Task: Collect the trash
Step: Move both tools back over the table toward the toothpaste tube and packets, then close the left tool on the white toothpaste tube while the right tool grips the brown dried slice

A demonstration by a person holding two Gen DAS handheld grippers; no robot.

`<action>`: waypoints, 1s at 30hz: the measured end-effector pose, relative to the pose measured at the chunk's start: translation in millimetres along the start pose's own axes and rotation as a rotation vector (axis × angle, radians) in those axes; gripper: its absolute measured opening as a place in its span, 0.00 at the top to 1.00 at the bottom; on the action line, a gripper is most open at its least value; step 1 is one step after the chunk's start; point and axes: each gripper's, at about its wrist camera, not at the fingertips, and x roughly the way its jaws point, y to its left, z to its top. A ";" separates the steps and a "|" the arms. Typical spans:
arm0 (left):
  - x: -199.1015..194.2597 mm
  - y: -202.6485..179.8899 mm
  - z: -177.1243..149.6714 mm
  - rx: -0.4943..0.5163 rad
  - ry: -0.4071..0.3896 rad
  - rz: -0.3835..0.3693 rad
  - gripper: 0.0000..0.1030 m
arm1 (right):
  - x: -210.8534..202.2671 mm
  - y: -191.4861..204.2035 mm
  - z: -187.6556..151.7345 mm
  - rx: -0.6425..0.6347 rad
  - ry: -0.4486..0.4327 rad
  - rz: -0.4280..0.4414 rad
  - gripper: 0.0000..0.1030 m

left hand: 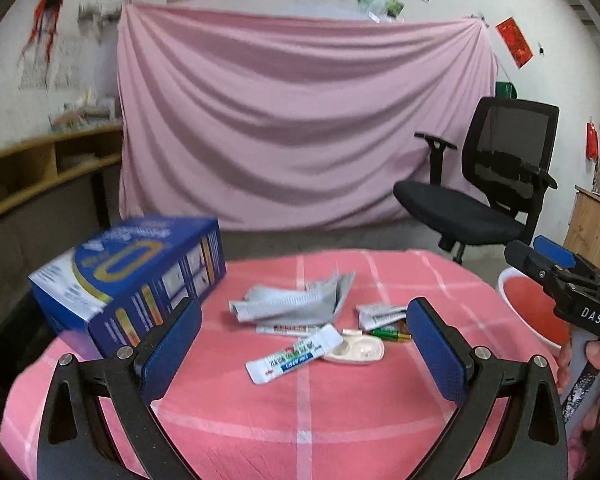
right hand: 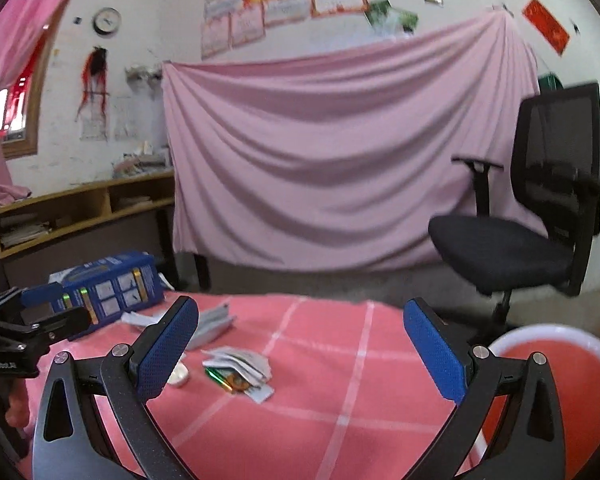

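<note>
Trash lies mid-table on the pink checked cloth [left hand: 300,400]: crumpled grey paper [left hand: 292,300], a white toothpaste tube [left hand: 292,356], a white oval case [left hand: 356,350], a green battery [left hand: 388,335] and torn white wrappers [left hand: 380,314]. A blue box [left hand: 132,276] stands at the left. My left gripper [left hand: 300,344] is open and empty, just before the pile. My right gripper [right hand: 300,348] is open and empty above the cloth, with the battery [right hand: 220,376] and wrappers [right hand: 240,364] between its fingers. The red bin with a white rim [right hand: 540,360] is at the right.
A black office chair [left hand: 488,184] stands behind the table at the right. A pink sheet [left hand: 300,120] hangs on the back wall. A wooden shelf desk [left hand: 40,172] is at the left. The right gripper shows in the left wrist view [left hand: 572,280].
</note>
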 end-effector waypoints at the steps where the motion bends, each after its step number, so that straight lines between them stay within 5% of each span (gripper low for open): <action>1: 6.9 2.3 -0.7 -0.007 0.036 -0.002 0.03 | 4.1 -1.5 -0.9 0.009 0.022 -0.001 0.00; 5: 25.6 9.0 -1.5 -0.045 0.136 -0.034 0.06 | 21.0 -4.9 -5.3 0.028 0.120 -0.006 0.03; 13: 68.8 14.1 -4.8 -0.039 0.364 -0.088 0.48 | 49.0 -2.6 -16.3 0.024 0.302 0.048 0.21; 19: 80.0 24.5 -5.9 -0.040 0.421 -0.139 0.53 | 62.3 2.9 -23.6 0.010 0.400 0.111 0.43; 27: 88.5 29.0 -4.0 -0.018 0.469 -0.169 0.54 | 68.9 13.0 -26.8 -0.035 0.448 0.129 0.45; 30: 84.3 25.6 -5.6 0.016 0.480 -0.166 0.62 | 70.6 13.6 -27.2 -0.038 0.458 0.143 0.49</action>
